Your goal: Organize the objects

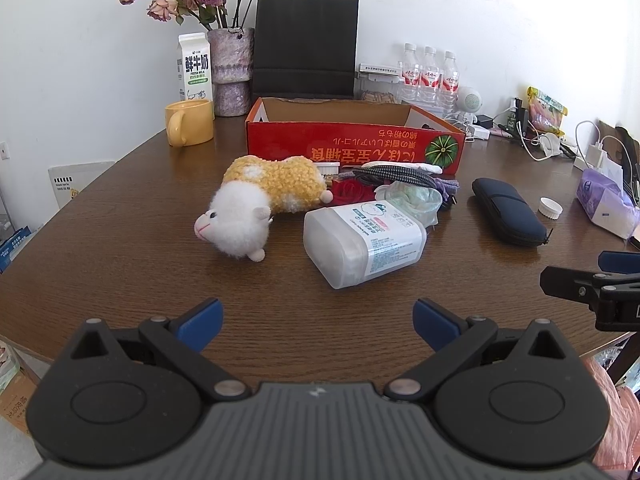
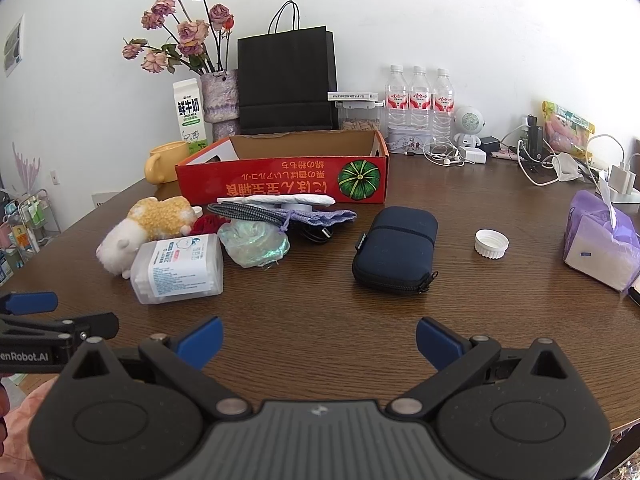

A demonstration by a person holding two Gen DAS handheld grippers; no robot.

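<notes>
Red item [image 1: 350, 192] mostly hidden behind plush sheep [image 1: 256, 204]; tissue pack [image 2: 600, 240] cut by right edge

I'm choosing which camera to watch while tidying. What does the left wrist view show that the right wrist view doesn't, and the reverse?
Only the left wrist view shows the plush toy's face and the left gripper with jaws wide open and empty. Only the right wrist view shows the dark zip case's zipper end, a tin beneath the water bottles, and the right gripper with jaws open. Both share the red box, lying white bottle, loose white cap, yellow mug and tissue pack.
</notes>
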